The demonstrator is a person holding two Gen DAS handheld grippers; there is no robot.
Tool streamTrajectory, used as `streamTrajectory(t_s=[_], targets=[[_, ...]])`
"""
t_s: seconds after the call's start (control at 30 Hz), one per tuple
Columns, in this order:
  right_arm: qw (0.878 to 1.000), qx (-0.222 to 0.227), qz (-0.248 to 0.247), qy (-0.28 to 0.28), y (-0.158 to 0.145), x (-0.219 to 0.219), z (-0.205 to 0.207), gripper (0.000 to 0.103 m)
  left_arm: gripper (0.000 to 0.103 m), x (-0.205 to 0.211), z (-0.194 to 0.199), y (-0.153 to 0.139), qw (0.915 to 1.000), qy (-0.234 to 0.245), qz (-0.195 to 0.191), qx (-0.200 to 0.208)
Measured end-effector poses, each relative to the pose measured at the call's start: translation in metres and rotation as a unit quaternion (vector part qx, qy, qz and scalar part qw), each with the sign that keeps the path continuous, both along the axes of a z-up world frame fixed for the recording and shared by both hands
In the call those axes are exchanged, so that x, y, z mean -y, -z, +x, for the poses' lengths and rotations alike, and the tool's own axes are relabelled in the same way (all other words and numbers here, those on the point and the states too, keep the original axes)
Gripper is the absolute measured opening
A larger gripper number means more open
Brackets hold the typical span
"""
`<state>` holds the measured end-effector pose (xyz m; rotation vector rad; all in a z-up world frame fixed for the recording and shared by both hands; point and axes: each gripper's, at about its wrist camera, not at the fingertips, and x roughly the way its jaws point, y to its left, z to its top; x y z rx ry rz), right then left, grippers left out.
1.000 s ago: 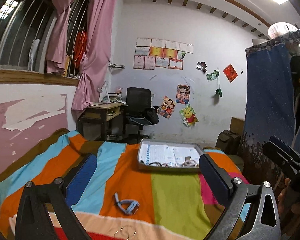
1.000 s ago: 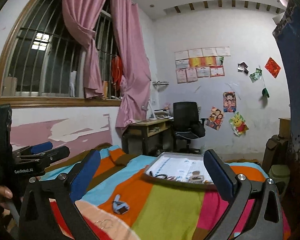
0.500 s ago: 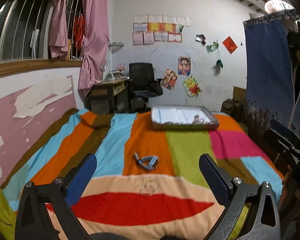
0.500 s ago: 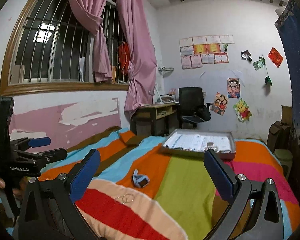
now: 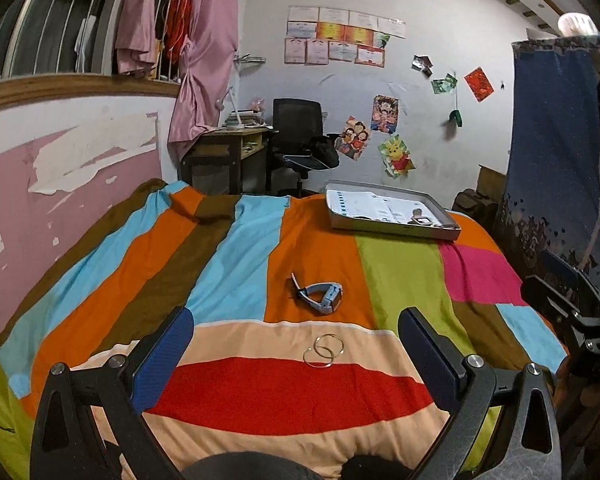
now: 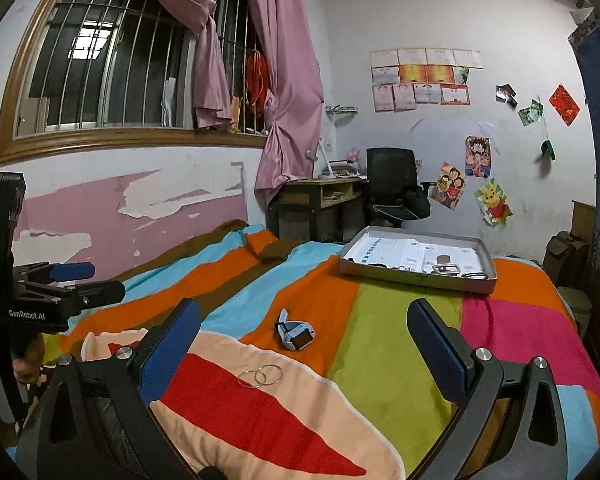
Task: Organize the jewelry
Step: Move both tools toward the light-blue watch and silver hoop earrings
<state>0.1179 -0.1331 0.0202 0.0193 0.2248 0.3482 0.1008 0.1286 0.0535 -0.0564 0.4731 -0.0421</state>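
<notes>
Striped multicoloured bedspread (image 5: 228, 264): pale blue wristwatch (image 5: 320, 298) and two thin silver hoop rings (image 5: 323, 351) lie loose, well short of the shallow grey cardboard tray (image 5: 392, 229). Left tool (image 5: 296, 344) and right tool (image 6: 304, 340) are spread wide, nothing gripped. Pickup stage, probably; hoops need pinching first.

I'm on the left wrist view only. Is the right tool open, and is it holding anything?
Observer: The right tool is open with nothing between its pads. The hoop rings lie on the blanket ahead of it.
Operator: What's holding my left tool?
Observer: A hand grips the left tool at the right view's left edge.
Operator: Anything past the blanket's right edge?
Observer: A greenish bin stands beside it.
</notes>
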Motion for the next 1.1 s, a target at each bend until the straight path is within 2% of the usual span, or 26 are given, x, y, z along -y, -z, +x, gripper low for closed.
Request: streamTrajectory(t_s=[0.4,0.63,0.87,0.97,1.1], targets=[[1.0,-0.001,0.0,0.0,-0.003,-0.017,0.048,0.102,0.103,-0.019,0.054,0.003,0.9996,-0.011,-0.023,-0.013],[1.0,-0.022,-0.007,0.006,0.007,-0.026,0.087,0.102,0.103,-0.025,0.095,0.012,0.9988,-0.017,-0.031,-0.033],[0.998,-0.065,-0.015,0.014,0.035,-0.029,0.127,0.102,0.103,-0.032,0.143,0.04,0.9939,-0.022,-0.063,-0.088],[0.995,-0.095,-0.016,0.014,0.051,-0.03,0.144,0.102,0.103,-0.035,0.165,0.057,0.9889,-0.032,-0.087,-0.116],[0.99,-0.14,-0.028,0.008,0.074,-0.034,0.165,0.102,0.103,-0.032,0.189,0.08,0.9823,-0.048,-0.089,-0.158]])
